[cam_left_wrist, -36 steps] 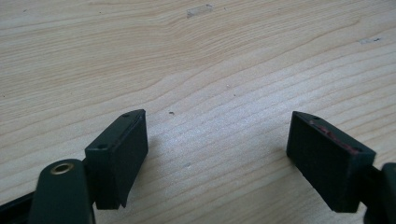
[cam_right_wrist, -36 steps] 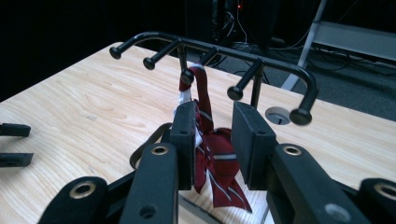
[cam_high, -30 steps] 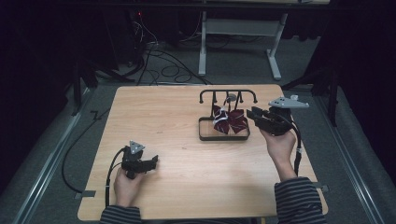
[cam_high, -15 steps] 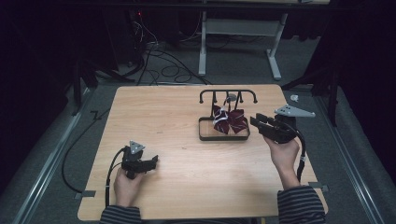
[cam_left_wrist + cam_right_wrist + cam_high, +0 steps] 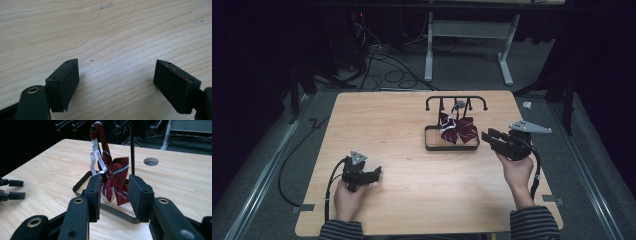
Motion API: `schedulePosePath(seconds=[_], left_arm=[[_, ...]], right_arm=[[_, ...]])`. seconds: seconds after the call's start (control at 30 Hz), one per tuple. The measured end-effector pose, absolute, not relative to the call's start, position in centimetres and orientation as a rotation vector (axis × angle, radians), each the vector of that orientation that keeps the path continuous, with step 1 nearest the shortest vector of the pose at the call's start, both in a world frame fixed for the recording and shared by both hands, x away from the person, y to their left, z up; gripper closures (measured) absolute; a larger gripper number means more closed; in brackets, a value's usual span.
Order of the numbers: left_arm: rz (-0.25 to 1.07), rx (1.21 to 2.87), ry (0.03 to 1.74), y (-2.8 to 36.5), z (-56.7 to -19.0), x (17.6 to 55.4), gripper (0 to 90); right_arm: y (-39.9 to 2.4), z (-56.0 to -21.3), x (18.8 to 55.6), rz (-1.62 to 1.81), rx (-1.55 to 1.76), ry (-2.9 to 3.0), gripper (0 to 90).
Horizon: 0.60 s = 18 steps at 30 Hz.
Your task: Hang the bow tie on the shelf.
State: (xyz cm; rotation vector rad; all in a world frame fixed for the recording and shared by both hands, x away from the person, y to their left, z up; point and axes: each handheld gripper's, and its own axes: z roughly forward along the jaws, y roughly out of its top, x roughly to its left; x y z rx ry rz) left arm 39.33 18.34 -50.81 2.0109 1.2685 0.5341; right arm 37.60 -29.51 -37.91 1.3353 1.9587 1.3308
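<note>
Right tool [image 5: 486, 136] has dropped toward the rack's tray [image 5: 432, 145], jaws just opening, nothing gripped; one striped bow tie [image 5: 458, 129] hangs mid-frame. Left tool [image 5: 377, 172] lies open, lower left.

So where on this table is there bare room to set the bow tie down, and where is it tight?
Bare wood runs across the table between the left gripper and the stand's tray, and along the near edge between both hands. It is crowded at the right: the bow tie hangs from the rack, with the open right gripper just beside it.
</note>
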Motion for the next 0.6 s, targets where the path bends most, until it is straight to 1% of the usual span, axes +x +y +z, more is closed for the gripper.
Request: schedulePosePath(seconds=[0.6], left_arm=[[0.533,2.012,1.269,18.3,-50.8,39.3,21.1]], right_arm=[[-29.9,-40.9,36.9,1.366,1.405,1.951,64.6]])
